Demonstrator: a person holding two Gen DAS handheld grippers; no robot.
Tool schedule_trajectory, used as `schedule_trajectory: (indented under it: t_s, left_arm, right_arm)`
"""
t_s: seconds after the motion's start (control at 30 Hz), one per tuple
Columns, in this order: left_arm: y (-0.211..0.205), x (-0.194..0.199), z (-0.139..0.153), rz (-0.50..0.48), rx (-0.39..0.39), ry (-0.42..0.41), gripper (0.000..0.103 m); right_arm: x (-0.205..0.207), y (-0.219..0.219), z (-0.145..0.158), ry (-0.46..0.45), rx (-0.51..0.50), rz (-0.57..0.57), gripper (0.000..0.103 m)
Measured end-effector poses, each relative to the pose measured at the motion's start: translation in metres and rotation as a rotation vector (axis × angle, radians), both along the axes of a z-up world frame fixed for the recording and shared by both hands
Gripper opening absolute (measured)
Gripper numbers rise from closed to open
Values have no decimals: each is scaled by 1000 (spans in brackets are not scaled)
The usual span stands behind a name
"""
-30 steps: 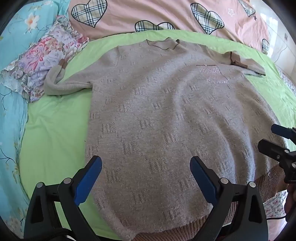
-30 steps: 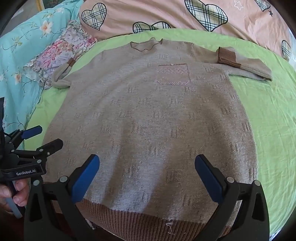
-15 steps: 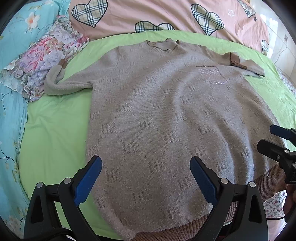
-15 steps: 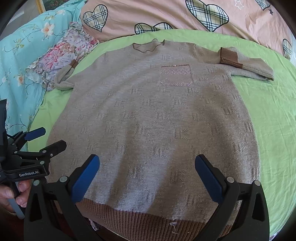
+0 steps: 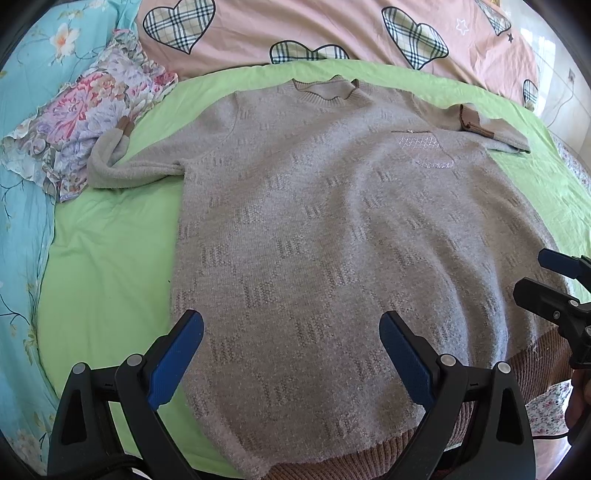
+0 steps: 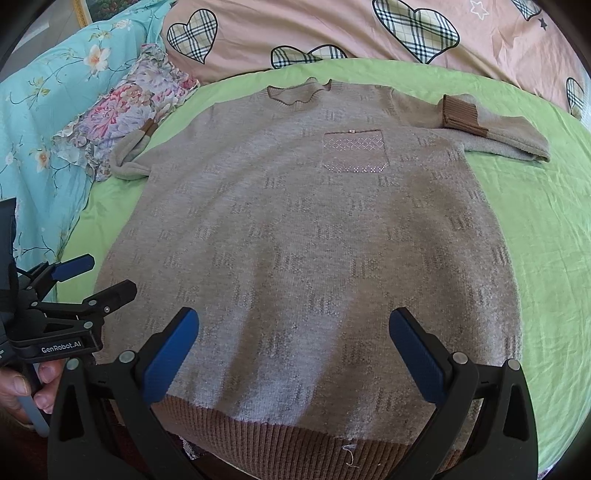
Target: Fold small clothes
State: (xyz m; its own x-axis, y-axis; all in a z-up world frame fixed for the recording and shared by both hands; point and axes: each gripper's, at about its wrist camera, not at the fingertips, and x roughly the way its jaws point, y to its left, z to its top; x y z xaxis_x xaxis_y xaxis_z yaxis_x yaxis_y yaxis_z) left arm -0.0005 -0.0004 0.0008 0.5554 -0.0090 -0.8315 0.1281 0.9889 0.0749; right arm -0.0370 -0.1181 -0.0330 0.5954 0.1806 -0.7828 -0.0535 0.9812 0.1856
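On the green sheet (image 6: 535, 229) of the bed lies a grey-beige knitted sweater (image 6: 306, 236), spread flat with its front up and its neckline at the far end, toward the pink quilt with plaid hearts (image 6: 332, 29). Its brown ribbed hem (image 6: 295, 443) is nearest the cameras. A chest pocket (image 6: 354, 153) with small shiny dots sits below the neckline. One sleeve is folded back on itself beside the sweater's right shoulder, its brown cuff (image 6: 461, 114) lying on top; the other sleeve bends outward at the opposite side, its cuff (image 5: 123, 127) touching a floral cloth (image 5: 88, 122) that lies against the turquoise flowered bedding (image 5: 22, 184).

Both claws hover above the hem end of the sweater. The left claw (image 5: 291, 354) is spread wide and holds nothing, over the sweater's left hem corner. The right claw (image 6: 295, 350) is likewise wide and empty, over the middle of the hem.
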Motion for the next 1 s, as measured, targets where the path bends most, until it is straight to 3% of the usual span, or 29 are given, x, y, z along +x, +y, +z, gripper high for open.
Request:
schedule_trajectory:
  t_s: [0.23,0.47,0.77,1.0]
  left_arm:
    - [-1,0,-1,0,4,10,97]
    - [-1,4,-2,2,18,95,97]
    - [0,11,-3,3,4,88,97]
    - [-2,23,-4,12,26,64,97]
  right_arm:
    - [0,-1,0,4,-12,-1,103]
    - [2,1,-1,1,-32,-5,103]
    - [4,-5,1,-41,-18,-5,103]
    - [12,-12,2,-15,-22,-5,103]
